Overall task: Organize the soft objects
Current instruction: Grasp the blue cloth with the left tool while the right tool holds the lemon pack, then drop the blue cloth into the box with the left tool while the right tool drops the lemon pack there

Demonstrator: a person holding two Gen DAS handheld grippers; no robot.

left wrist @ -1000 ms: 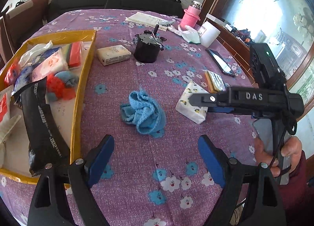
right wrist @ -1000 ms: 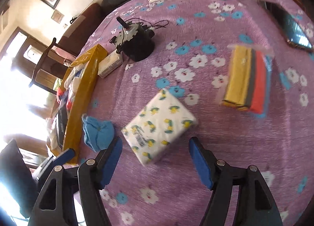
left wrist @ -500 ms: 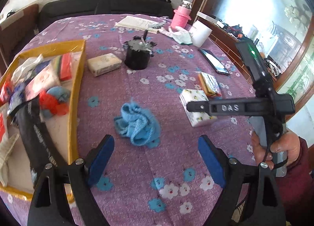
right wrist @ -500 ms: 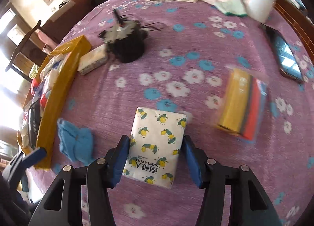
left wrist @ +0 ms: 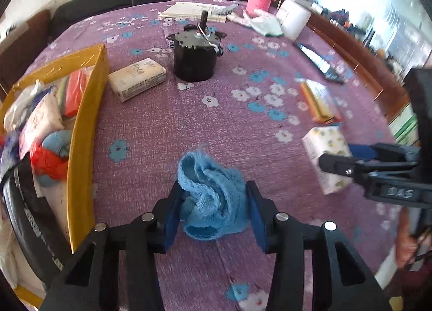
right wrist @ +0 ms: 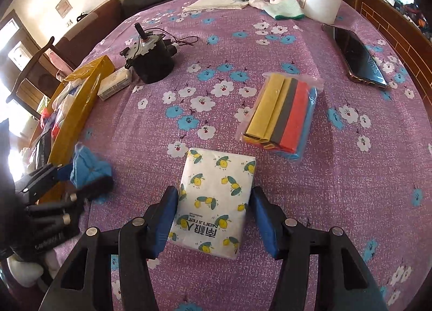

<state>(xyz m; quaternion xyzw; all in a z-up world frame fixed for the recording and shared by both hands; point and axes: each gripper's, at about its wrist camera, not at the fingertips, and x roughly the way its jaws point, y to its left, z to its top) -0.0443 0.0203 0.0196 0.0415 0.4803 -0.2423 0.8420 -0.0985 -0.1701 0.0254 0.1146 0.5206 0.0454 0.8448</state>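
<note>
Gripping blue cloth (left wrist: 212, 195) on tabletop (left wrist: 189, 127): your left gripper (left wrist: 213, 212), fingers pressed to both sides. Your right gripper (right wrist: 214, 212): fingers clamped on tissue pack (right wrist: 216, 200), beside yellow box (left wrist: 83, 133).
</note>
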